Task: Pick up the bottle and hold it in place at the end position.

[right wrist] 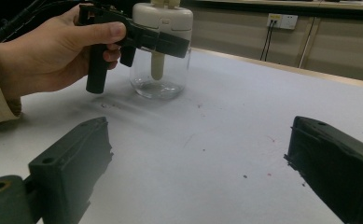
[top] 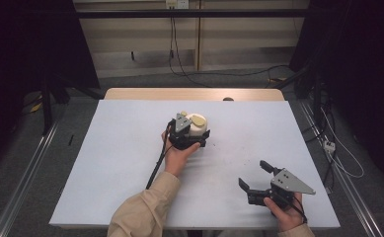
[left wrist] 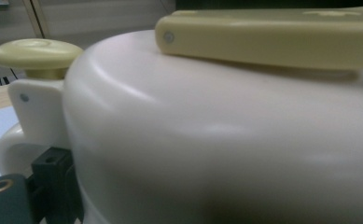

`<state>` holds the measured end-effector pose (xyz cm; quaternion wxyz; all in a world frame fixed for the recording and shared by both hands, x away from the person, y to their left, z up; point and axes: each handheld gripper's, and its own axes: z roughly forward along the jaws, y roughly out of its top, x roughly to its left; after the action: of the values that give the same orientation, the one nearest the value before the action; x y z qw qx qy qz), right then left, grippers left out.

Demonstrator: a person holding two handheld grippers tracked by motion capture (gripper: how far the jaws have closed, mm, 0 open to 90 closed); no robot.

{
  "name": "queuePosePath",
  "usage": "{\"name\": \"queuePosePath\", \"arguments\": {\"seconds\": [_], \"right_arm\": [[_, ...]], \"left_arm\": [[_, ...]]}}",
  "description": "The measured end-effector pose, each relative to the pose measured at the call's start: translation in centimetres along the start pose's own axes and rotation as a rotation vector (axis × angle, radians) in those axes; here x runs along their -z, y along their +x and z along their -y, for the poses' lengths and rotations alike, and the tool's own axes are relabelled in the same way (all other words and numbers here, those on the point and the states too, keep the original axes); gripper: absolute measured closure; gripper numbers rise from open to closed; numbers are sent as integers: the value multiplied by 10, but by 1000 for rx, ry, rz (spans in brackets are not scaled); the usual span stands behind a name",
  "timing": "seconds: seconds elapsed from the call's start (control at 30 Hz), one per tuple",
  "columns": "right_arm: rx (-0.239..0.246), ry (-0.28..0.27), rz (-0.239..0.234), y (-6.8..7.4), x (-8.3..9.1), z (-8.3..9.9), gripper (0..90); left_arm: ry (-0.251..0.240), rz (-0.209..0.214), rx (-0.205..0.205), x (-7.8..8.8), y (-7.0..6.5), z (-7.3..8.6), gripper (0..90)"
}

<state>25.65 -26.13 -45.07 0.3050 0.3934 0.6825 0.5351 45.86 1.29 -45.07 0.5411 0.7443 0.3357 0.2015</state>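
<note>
Near the middle of the high view, slightly up from centre, stands the jar [top: 198, 126], a clear glass body under a cream pump-style lid with a pale yellow knob [left wrist: 35, 55] and a yellow lever [left wrist: 282, 39] across its top. My left gripper [top: 189, 136] is pressed to that lid: the right gripper view, in its upper left, shows a black jaw lying across the lid's side with my left hand [right wrist: 53, 51] on the grip, and the left gripper view has the cream dome right up against the lens, with one jaw at its lower left corner. I judge the jaws clenched on the lid, though the far jaw is hidden behind the dome. Down at the lower right of the high view my right gripper [top: 255, 178] hangs released, jaws spread wide over bare white table [top: 130, 163], well apart from the jar. The step in hand looks to me like steadying or working the lid. To do it well I would keep the left squeeze level on the lid's wall, below the lever, so nothing tips the glass, and bring the right gripper in low toward the glass body before any twisting or lifting, since smooth glass on a smooth sheet may slide.
</note>
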Motion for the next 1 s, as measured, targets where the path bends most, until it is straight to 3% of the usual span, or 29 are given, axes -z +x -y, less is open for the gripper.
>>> {"name": "queuePosePath", "arguments": {"seconds": [0.37,1.0], "right_arm": [[1,5,-4,1,-1,0,53],[-21,20,-7,0,-12,-6,48]], "left_arm": [[-16,15,21,5,3,6,61],[-33,25,5,7,4,10,58]]}}
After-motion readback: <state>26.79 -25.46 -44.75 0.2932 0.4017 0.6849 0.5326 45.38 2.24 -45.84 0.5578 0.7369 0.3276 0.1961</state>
